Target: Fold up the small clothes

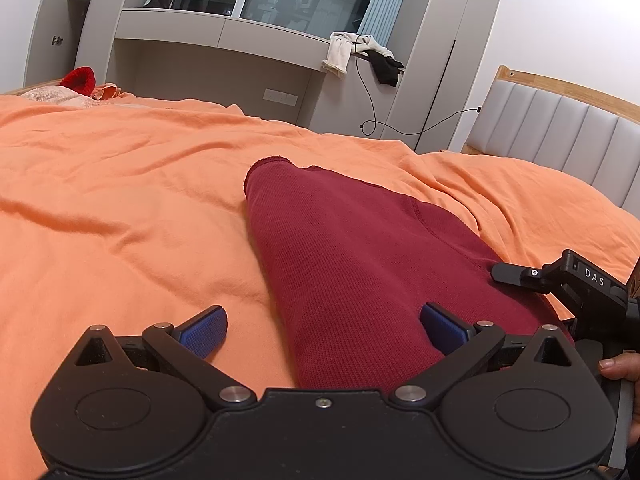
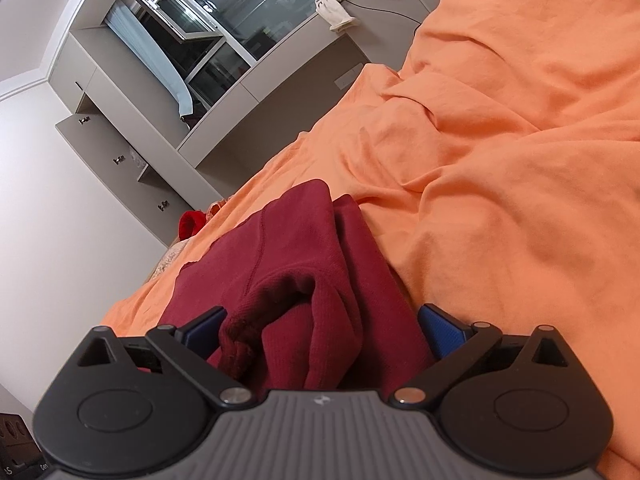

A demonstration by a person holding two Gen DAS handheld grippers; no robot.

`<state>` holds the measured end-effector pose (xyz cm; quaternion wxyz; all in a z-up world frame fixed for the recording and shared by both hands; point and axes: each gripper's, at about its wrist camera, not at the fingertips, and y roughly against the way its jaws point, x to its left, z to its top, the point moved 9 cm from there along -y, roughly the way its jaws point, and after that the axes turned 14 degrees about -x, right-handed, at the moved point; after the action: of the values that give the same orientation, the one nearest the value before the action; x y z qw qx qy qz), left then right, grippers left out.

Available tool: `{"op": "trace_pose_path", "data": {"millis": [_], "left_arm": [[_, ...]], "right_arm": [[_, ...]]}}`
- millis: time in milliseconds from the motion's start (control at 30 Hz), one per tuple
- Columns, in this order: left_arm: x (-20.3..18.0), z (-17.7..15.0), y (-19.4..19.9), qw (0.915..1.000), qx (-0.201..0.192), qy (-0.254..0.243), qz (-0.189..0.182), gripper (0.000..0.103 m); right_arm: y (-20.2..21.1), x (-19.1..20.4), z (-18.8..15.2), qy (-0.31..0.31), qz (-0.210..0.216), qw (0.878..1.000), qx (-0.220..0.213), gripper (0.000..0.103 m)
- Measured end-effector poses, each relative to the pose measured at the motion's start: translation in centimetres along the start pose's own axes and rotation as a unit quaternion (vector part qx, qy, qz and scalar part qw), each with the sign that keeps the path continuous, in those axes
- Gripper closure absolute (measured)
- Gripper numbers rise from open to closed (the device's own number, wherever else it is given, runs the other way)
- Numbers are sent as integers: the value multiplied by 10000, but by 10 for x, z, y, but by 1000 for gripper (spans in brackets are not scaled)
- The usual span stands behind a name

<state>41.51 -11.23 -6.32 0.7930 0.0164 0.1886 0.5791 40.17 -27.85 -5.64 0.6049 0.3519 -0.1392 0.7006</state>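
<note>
A dark red knit garment (image 1: 340, 256) lies folded lengthwise on the orange bed sheet (image 1: 120, 200). My left gripper (image 1: 324, 330) is open, with its blue pads (image 1: 206, 332) wide apart over the garment's near end. My right gripper (image 2: 322, 330) is open too, its jaws on either side of a bunched fold of the same garment (image 2: 304, 280), whose cuffed edge sits between the pads (image 2: 444, 332). The right gripper's body also shows at the right edge of the left wrist view (image 1: 576, 280).
A grey window bench (image 1: 224, 36) with white and black clothes (image 1: 360, 54) stands behind the bed. A padded headboard (image 1: 560, 128) is at the right. A red item (image 1: 80, 78) and a patterned cloth lie at the far left of the bed.
</note>
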Motion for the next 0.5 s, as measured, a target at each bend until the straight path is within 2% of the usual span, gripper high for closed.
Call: {"op": "trace_pose_path", "data": {"millis": [267, 433, 500], "left_arm": [[2, 3, 0, 10000, 42, 1, -59, 0], [7, 19, 2, 9994, -64, 254, -217, 0], [11, 26, 1, 9990, -93, 356, -237, 0]], "right_arm": [[2, 10, 3, 124, -73, 9999, 31, 0], [0, 16, 9, 44, -95, 9999, -82, 0], [-1, 14, 14, -128, -120, 9997, -156, 6]]}}
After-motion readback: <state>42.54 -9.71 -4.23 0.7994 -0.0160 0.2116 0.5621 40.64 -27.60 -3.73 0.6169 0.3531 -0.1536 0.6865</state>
